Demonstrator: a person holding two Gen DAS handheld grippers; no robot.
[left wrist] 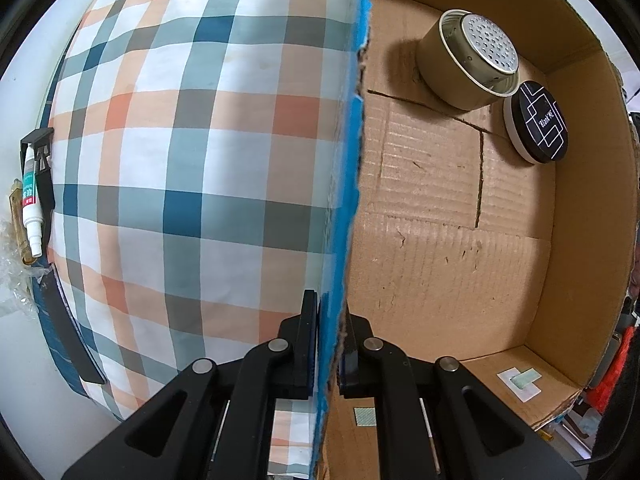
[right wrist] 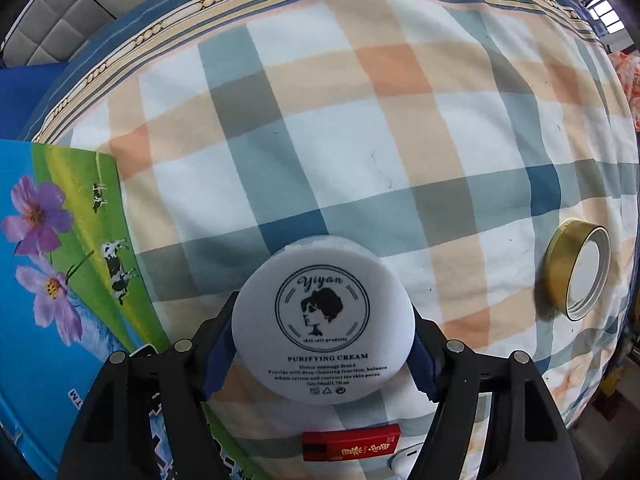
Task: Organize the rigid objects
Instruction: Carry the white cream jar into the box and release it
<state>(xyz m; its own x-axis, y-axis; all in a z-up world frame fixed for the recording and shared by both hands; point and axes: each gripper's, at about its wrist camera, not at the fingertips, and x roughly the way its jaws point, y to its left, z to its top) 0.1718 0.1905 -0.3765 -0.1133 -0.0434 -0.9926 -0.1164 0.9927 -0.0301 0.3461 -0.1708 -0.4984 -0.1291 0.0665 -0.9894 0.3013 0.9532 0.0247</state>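
My left gripper (left wrist: pixel 332 314) points down and is shut on the blue-edged side wall (left wrist: pixel 354 160) of an open cardboard box (left wrist: pixel 440 248). Inside the box lie a gold tin with a perforated metal top (left wrist: pixel 468 64) and a flat round black tin (left wrist: pixel 538 122), both in the far corner. My right gripper (right wrist: pixel 323 320) points down over the plaid bedcover (right wrist: pixel 360 140). Its blue pads (right wrist: pixel 218 360) press on both sides of a round white cream jar (right wrist: pixel 322 292) with a black printed label.
A gold-rimmed lid (right wrist: pixel 576 272) lies on the cover to the right of the jar. A small red box (right wrist: pixel 352 446) and a white object (right wrist: pixel 404 462) lie below it. The box's flower-printed outside (right wrist: pixel 52 260) stands at left. A white tube (left wrist: pixel 31 204) lies at the bed's edge.
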